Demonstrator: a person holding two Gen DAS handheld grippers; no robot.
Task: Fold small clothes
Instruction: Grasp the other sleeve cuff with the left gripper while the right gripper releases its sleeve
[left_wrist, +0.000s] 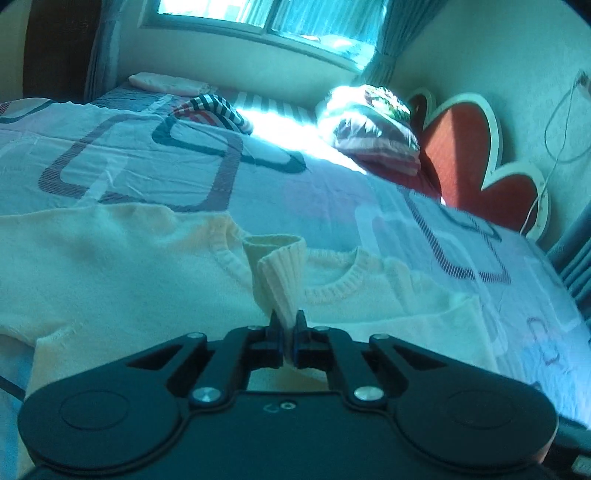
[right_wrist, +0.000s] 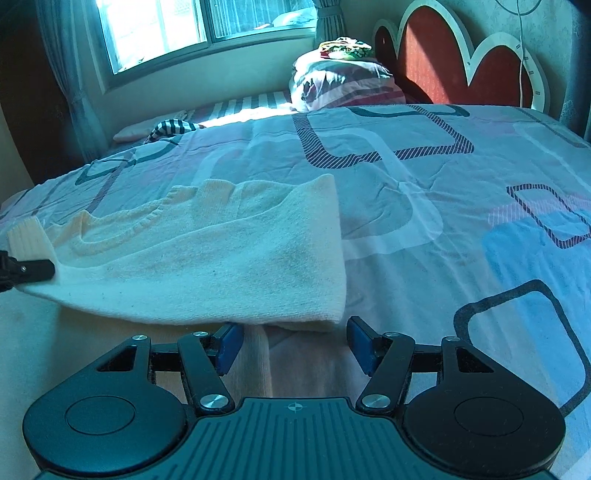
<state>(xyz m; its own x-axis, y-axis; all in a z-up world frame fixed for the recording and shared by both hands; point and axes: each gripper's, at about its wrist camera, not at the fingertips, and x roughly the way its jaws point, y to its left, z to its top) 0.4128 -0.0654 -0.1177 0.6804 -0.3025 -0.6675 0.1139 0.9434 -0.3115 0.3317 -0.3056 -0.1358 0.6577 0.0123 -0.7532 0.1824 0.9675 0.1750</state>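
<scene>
Left wrist: left gripper (left_wrist: 287, 325) fingers are clamped on the ribbed cuff (left_wrist: 280, 269) of the cream sweater (left_wrist: 110, 266), cuff standing up at 12 o'clock from the fingers. Sweater is spread flat on the bed (left_wrist: 332, 192), neckline just beyond the cuff. Only a thin pinch of knit is held; slip-out is likely if the sleeve is pulled hard. Dragging could also shift the whole body and wrinkle it.

Right wrist: right gripper (right_wrist: 291, 345) fingers are apart, nothing held. A folded sweater edge lies at 12 o'clock, just ahead of the fingers. If closed here, two layers could be caught and the existing fold undone. Left gripper is seen at 9 o'clock.
</scene>
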